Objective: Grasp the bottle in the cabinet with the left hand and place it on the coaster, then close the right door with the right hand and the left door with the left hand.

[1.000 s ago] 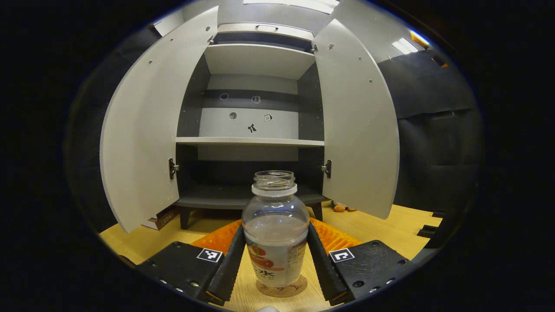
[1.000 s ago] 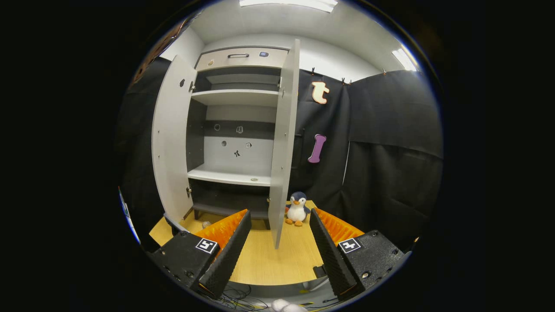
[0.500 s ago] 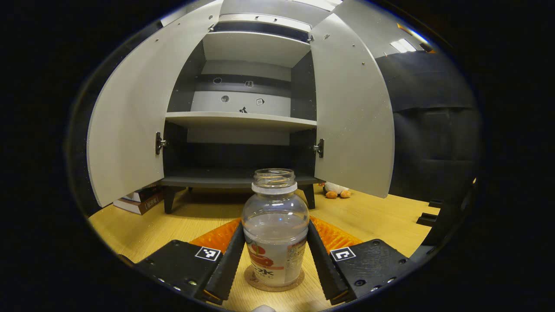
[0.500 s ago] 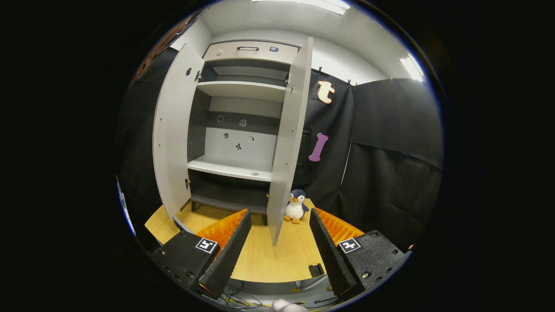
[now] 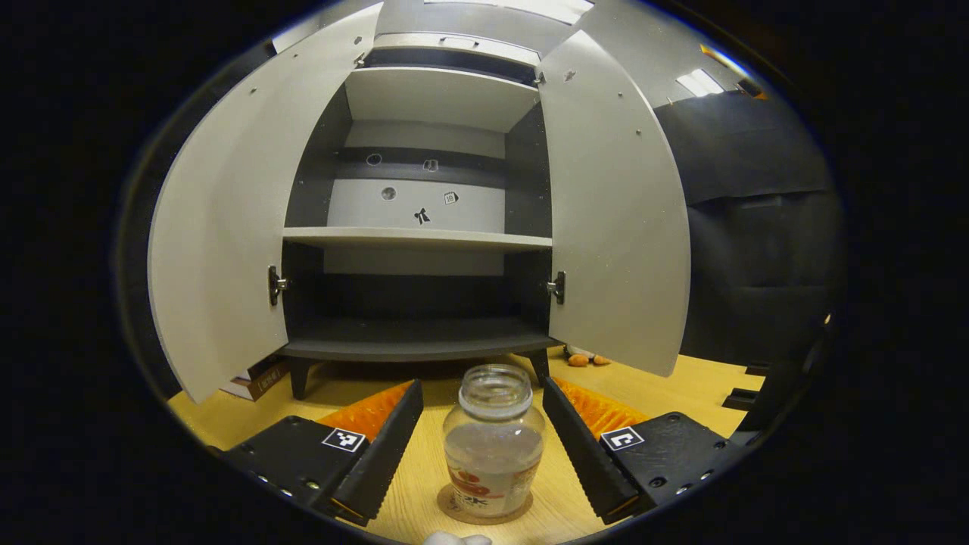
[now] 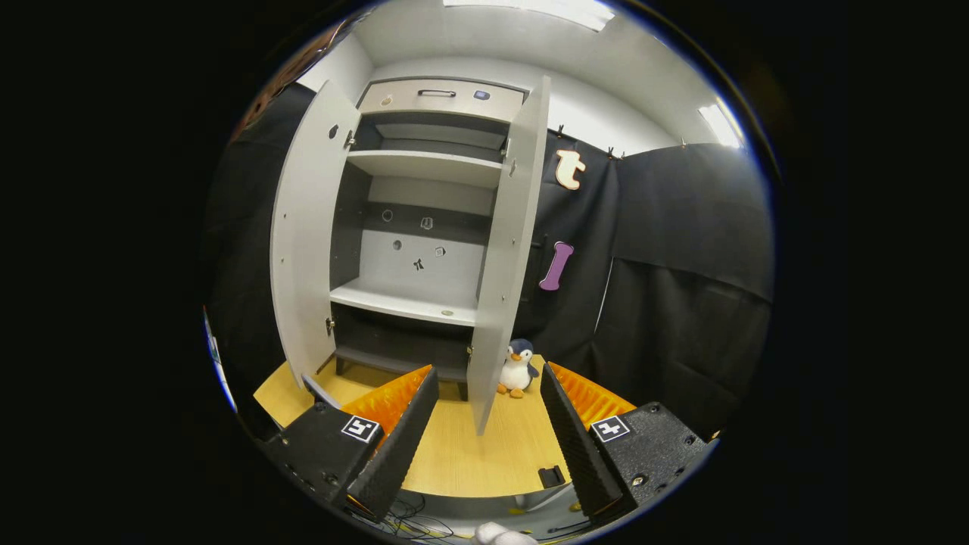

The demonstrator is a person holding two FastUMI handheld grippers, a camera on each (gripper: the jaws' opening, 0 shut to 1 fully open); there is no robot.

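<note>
A clear uncapped bottle (image 5: 493, 439) is seen standing upright on a round cork coaster (image 5: 484, 506) on the wooden worktop (image 5: 681, 390), between the spread fingers of the left hand-held gripper (image 5: 482, 446), which are not touching it. Behind it a grey cabinet (image 5: 424, 227) stands with both doors open (shelves bare). The right hand-held gripper (image 6: 484, 435) is held open, pointed at the right door (image 6: 503, 257), beside a toy penguin (image 6: 518, 369)

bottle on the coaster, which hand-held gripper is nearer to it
Left. The left hand-held gripper is open around the bottle, a finger on each side, not touching. The right hand-held gripper is open facing the right door.
</note>
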